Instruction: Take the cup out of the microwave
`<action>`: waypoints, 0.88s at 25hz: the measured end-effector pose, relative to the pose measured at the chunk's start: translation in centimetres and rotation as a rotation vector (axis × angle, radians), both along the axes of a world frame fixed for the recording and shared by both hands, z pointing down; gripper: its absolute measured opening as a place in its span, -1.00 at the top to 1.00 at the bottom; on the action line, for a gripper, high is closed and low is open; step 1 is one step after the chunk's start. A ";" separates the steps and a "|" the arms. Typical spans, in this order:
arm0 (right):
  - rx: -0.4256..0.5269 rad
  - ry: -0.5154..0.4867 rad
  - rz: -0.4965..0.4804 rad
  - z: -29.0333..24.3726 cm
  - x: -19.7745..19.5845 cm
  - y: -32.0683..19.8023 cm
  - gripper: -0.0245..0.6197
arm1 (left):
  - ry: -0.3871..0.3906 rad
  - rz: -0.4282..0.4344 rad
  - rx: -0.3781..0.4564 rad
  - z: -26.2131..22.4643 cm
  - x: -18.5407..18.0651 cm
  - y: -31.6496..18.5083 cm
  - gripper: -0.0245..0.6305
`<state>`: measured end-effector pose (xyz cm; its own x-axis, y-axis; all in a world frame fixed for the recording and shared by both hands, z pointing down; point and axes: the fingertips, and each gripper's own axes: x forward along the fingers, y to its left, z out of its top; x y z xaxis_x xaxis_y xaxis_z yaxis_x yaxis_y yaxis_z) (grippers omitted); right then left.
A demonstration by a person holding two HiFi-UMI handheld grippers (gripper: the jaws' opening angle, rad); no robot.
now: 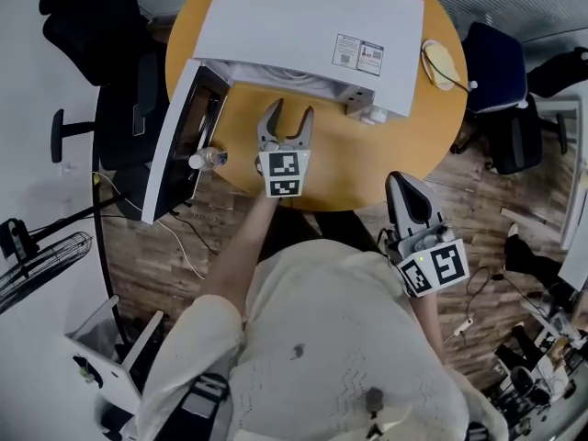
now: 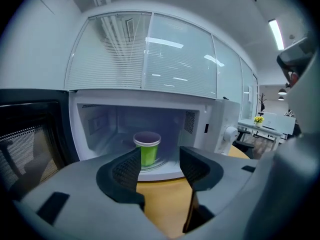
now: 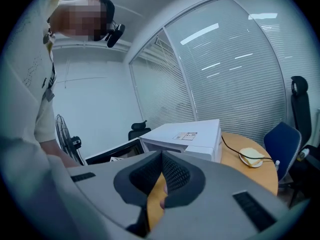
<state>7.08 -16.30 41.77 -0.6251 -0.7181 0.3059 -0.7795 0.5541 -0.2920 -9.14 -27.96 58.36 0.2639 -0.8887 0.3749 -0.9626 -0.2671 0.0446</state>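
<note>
Left claw (image 2: 160,156) before cup (image 2: 149,146) in microwave (image 2: 215,119)

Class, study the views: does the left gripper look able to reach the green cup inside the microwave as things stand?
Probably yes. The door of the microwave stands open, the left gripper faces the cavity with jaws apart, and nothing stands between it and the cup.

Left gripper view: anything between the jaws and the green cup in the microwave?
Nothing blocking: the left gripper view shows only bare orange tabletop and the floor of the white microwave between the left gripper and the green cup.
</note>
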 end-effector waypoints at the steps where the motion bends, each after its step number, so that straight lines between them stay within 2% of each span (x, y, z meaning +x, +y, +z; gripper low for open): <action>1: -0.004 0.001 0.012 0.1 -0.2 -0.1 0.90 | 0.001 0.001 -0.006 0.5 -0.1 -0.5 0.15; 11: -0.055 0.021 0.113 1.8 0.0 0.3 0.90 | 0.012 0.019 -0.040 3.5 0.0 -4.4 0.04; 22: -0.080 0.028 0.189 2.9 0.5 0.3 0.90 | -0.050 0.022 -0.045 5.7 -0.9 -8.3 -0.02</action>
